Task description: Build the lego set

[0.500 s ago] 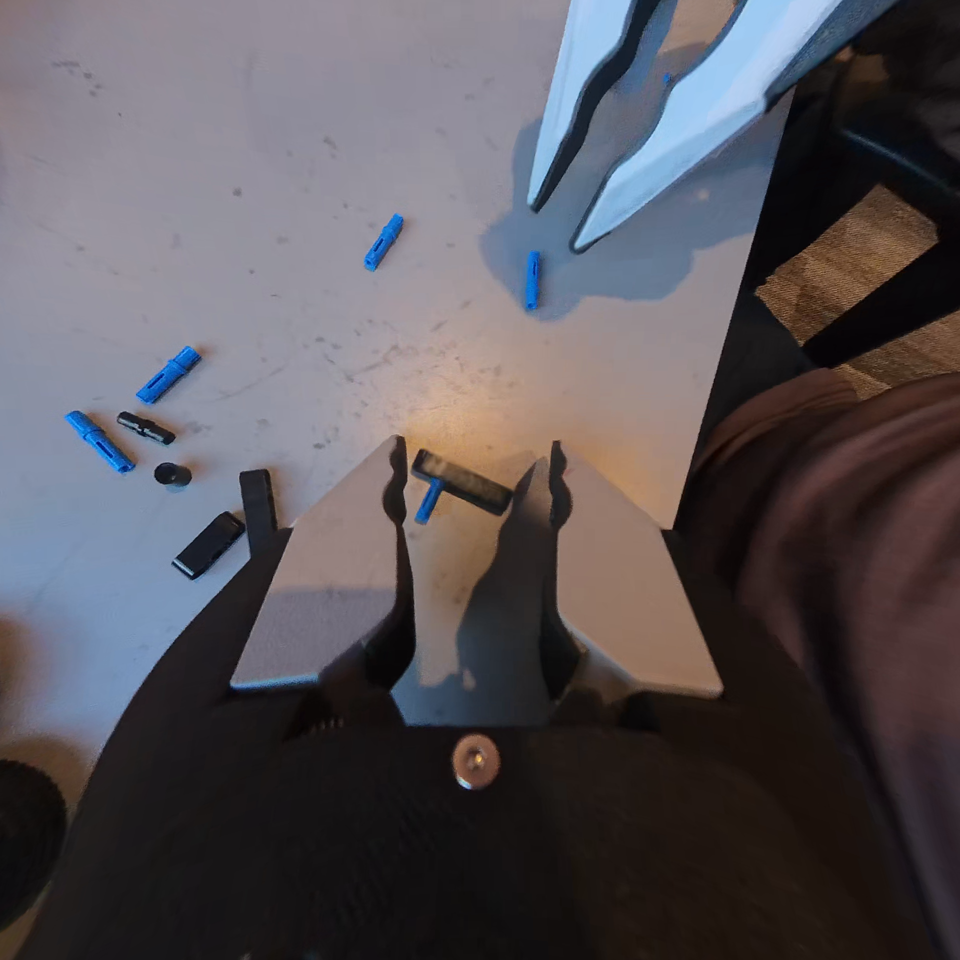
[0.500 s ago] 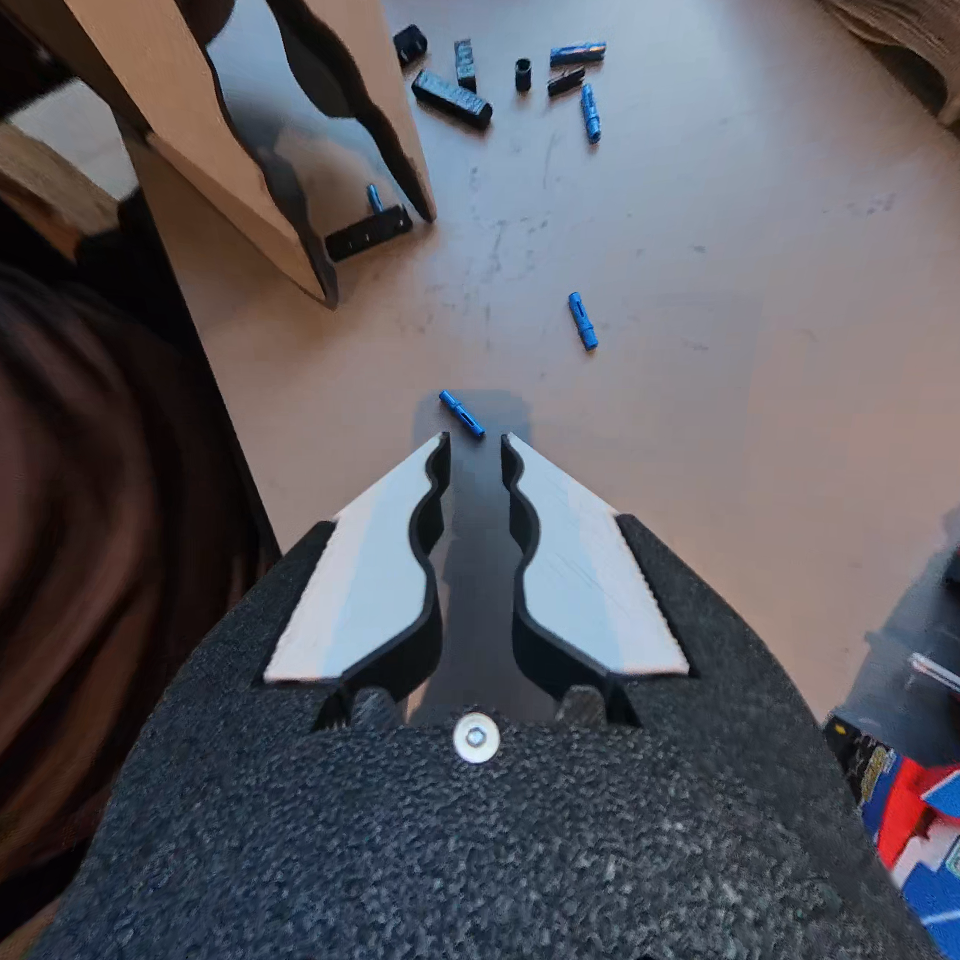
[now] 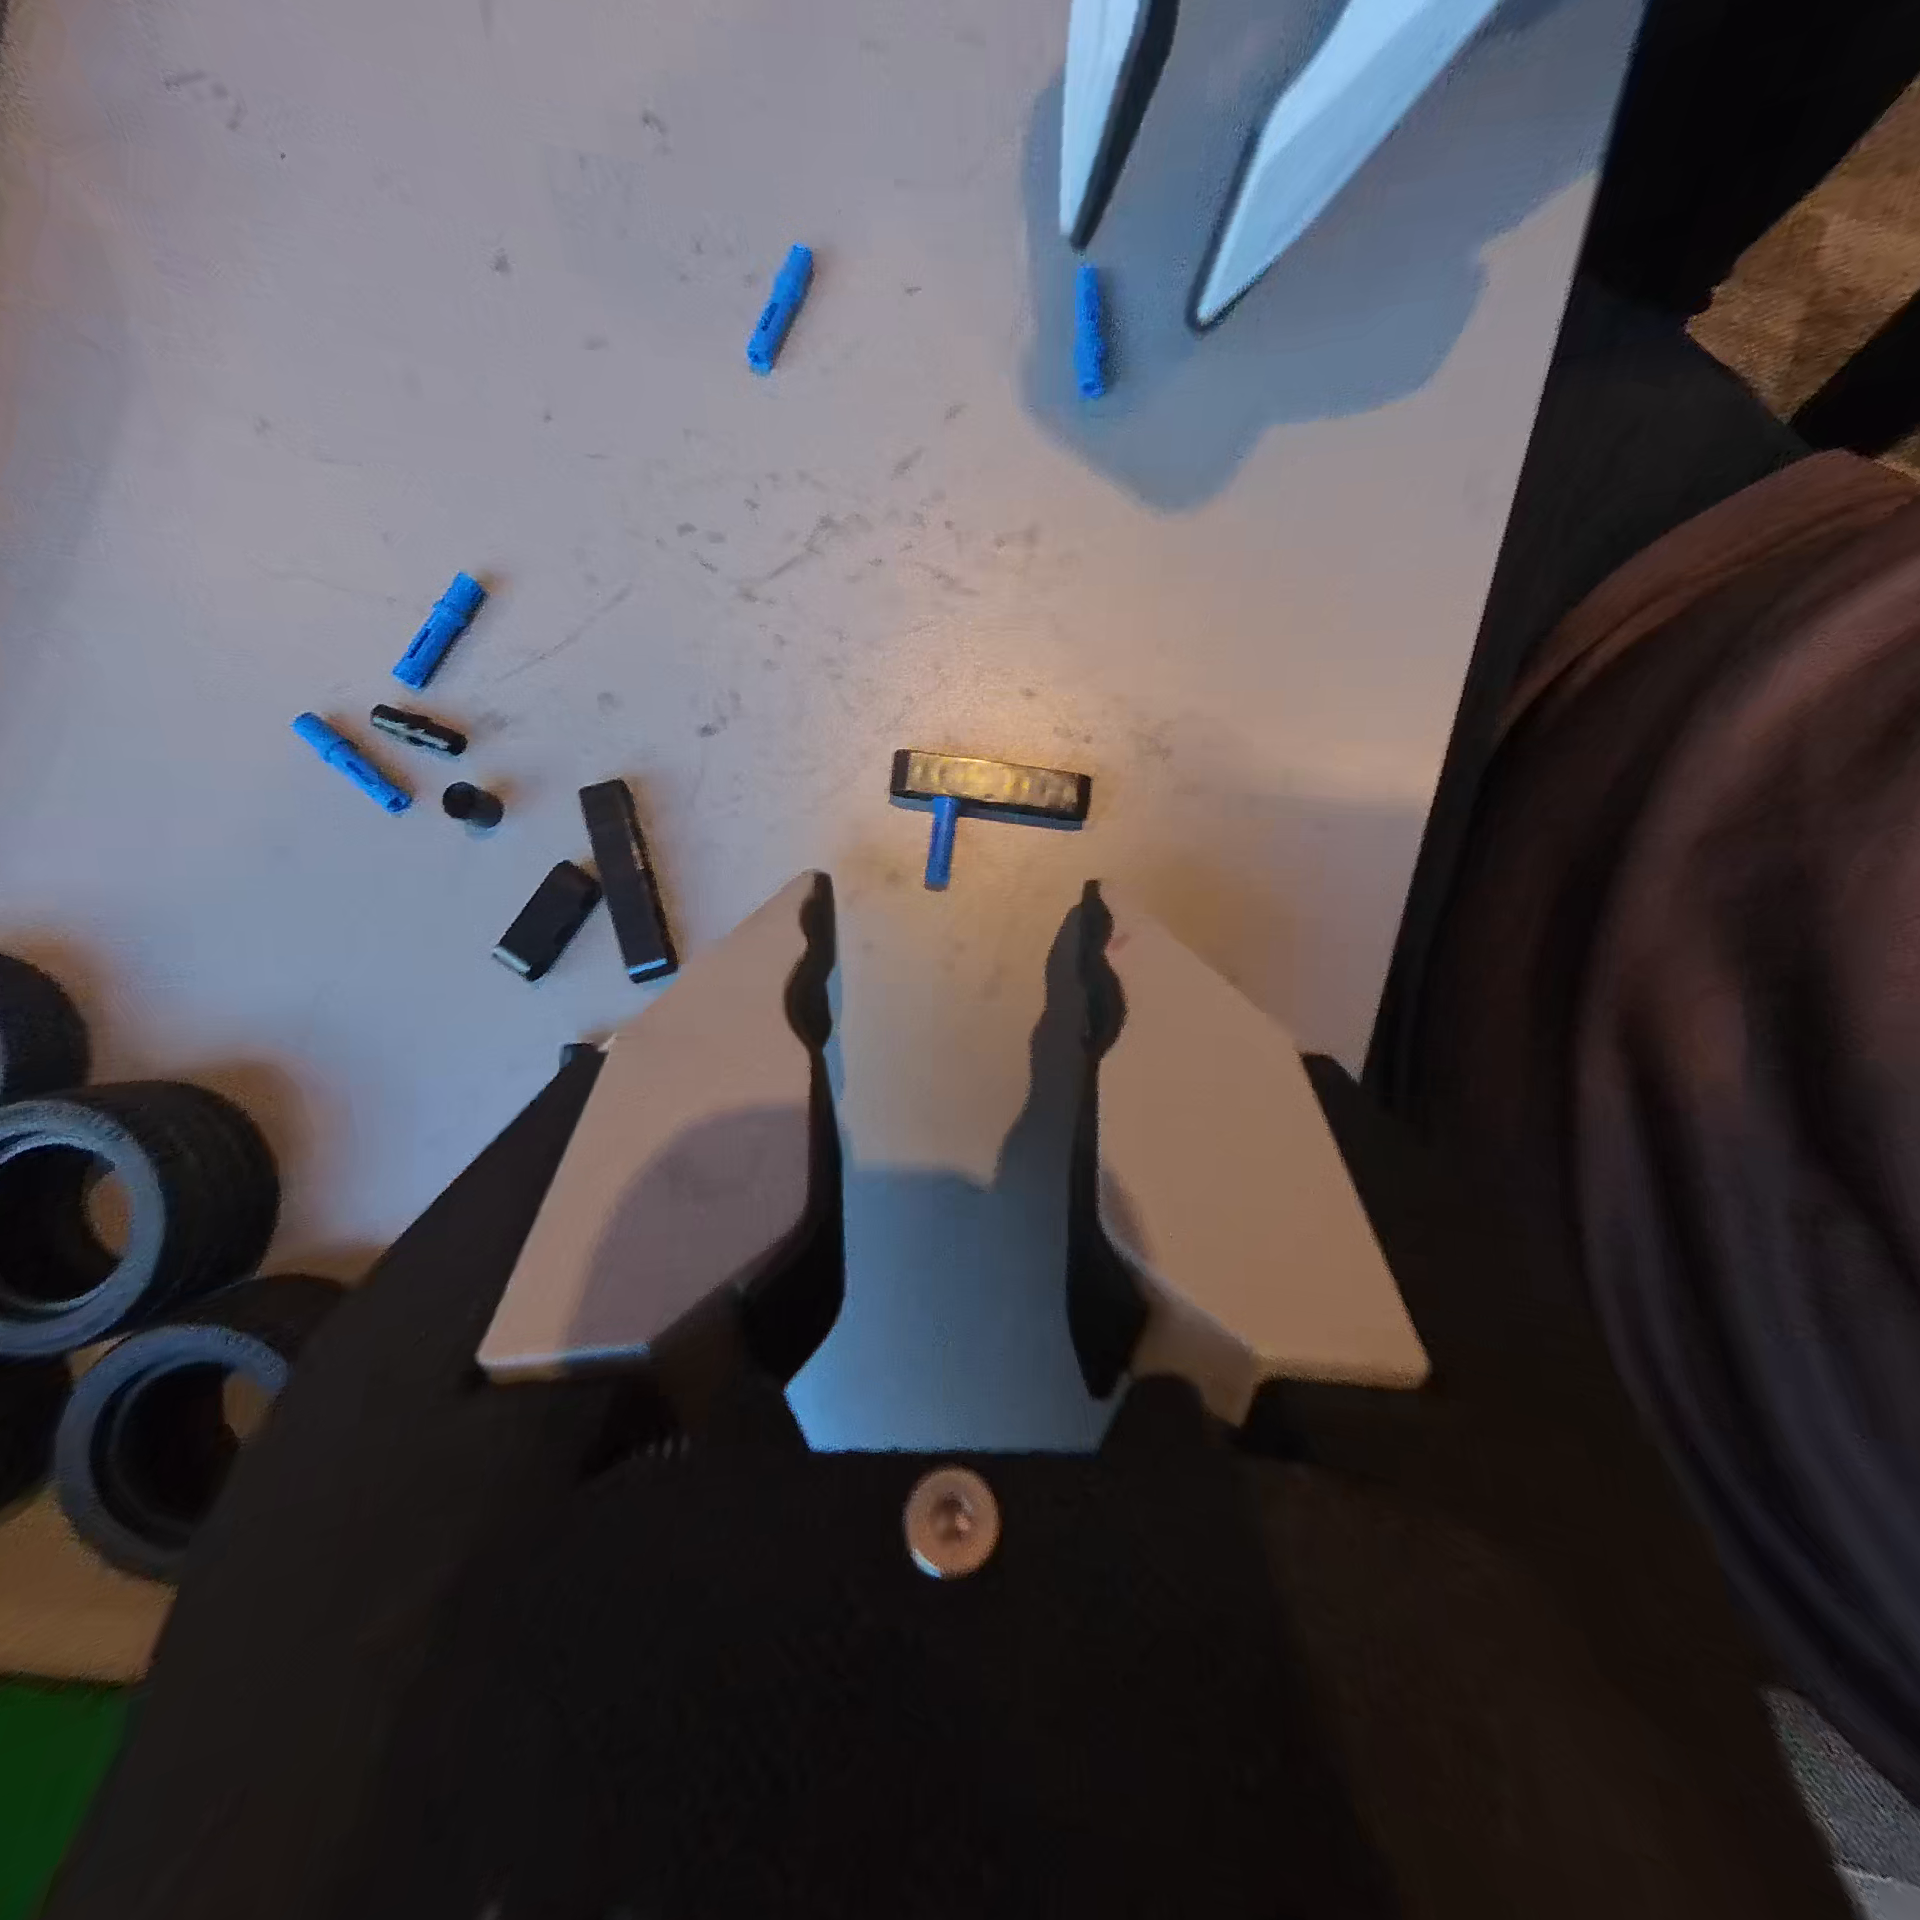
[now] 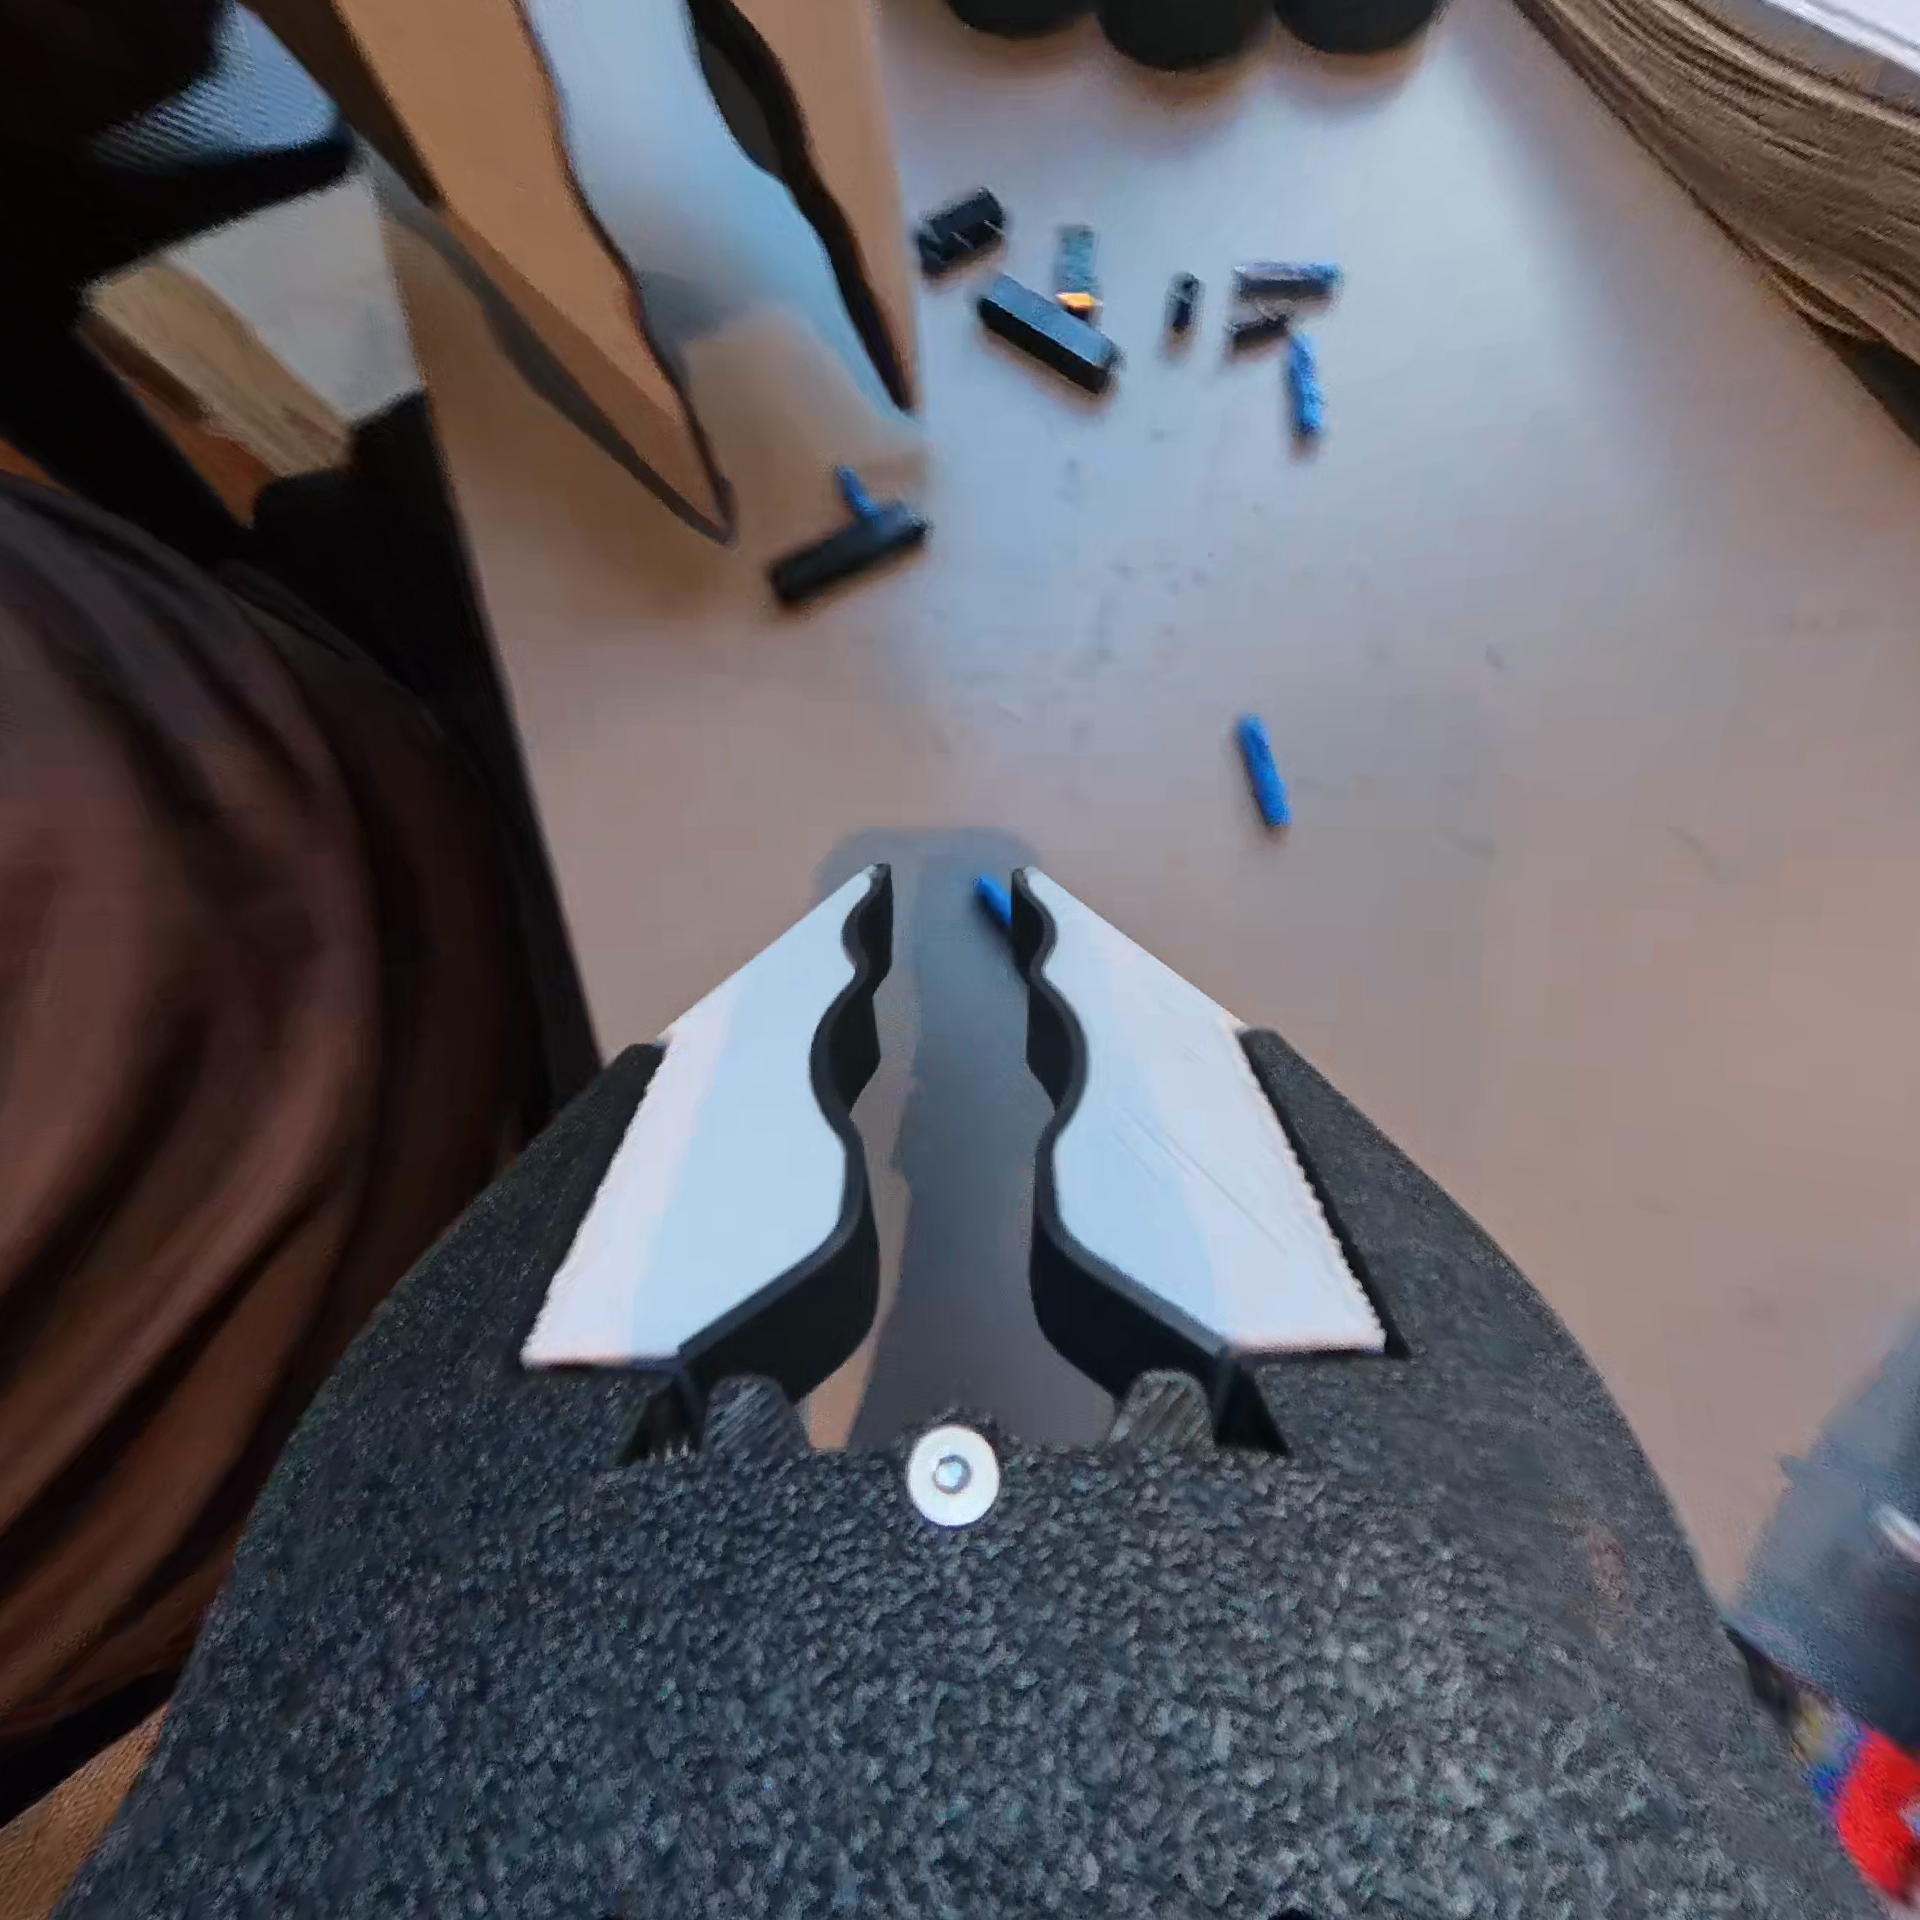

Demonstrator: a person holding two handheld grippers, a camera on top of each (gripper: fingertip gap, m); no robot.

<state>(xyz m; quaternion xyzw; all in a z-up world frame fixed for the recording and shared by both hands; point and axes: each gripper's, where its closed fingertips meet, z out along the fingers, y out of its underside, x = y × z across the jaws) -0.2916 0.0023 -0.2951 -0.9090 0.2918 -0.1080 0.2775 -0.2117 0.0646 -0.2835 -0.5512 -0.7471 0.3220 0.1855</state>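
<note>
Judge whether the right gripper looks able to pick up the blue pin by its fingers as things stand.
Probably yes: the right gripper is open, the blue pin lies between its fingertips, and nothing on the table blocks it.

A pale, scuffed tabletop point(image 3: 520, 312) is seen filling most of both views, marked all over with grey smudges. A warm orange patch of light point(image 3: 997, 707) is caught near the middle. Brownish carpeted floor point(image 3: 1808, 270) is glimpsed at 2 o'clock, past the table's dark edge.
</note>
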